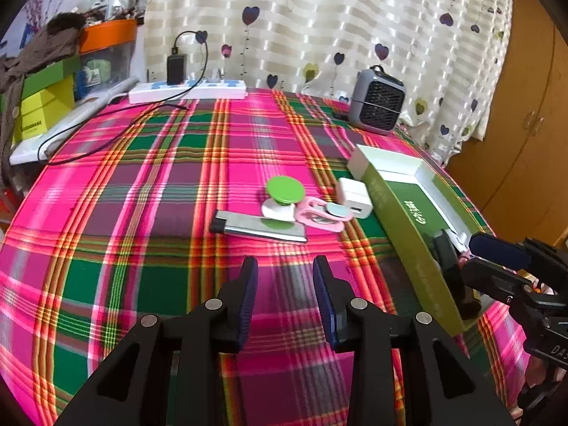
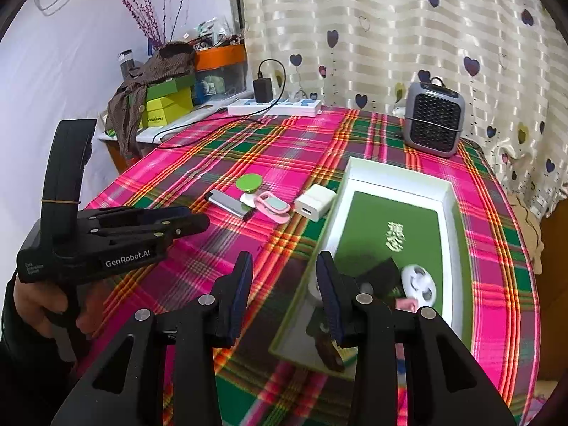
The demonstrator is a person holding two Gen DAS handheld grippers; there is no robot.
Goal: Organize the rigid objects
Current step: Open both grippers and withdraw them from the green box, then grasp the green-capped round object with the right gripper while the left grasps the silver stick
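1. Left wrist view: the left tool is seen released, nothing between its blue-padded fingers, hovering over the plaid pink-and-green cloth of the tabletop.
2. Ahead of it, a cluster remains outside the box: a flat silver bar with a black end, a round green-topped white holder, a pink oval clip with a pale disc and a white cube charger. The holder rests on the bar; the clip touches both neighbours.
3. The step in hand is judged to be an approach for the next pick; the bar lies nearest, and a descent with jaws across its narrow width would be called for.
4. Bare cloth is left on the near and left sides; the long green wall of the open green-and-white cardboard box bounds the right.
5. Right wrist view: the right tool is released and empty, poised at the box's near left wall.
6. Inside lie a white round three-holed piece and dark items too blurred to name; sorting appears partly done.
7. The left tool crosses the near-left space, so room there is tight; the grey mesh-fronted fan stands well apart.
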